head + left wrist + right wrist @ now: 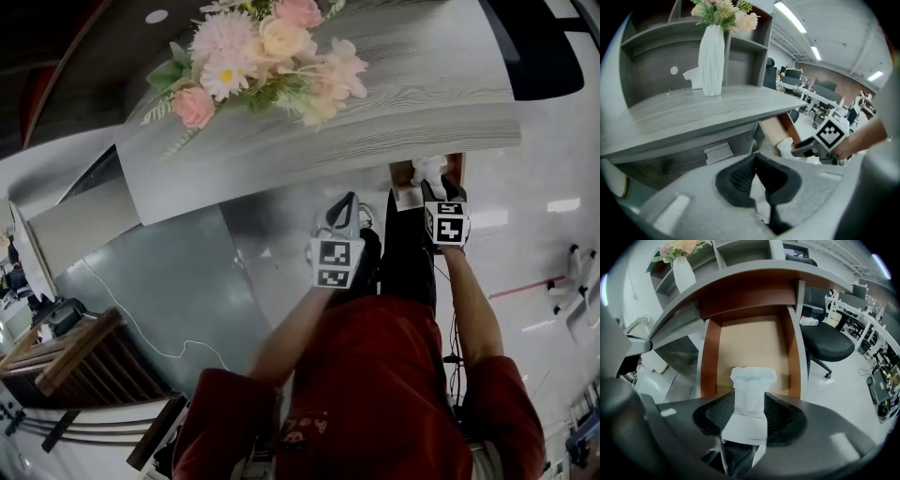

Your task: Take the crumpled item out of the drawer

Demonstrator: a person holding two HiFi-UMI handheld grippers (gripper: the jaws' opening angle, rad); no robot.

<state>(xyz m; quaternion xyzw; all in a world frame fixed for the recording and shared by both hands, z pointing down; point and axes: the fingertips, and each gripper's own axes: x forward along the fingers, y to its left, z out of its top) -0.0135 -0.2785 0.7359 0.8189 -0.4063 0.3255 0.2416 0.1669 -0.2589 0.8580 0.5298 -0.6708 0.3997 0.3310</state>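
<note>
The right gripper's (749, 405) jaws pinch the crumpled white paper wad (751, 385) over the open brown wooden drawer (752, 345); best lift it straight clear, grip firm; the left gripper's (755, 161) jaws are closed, empty.
</note>
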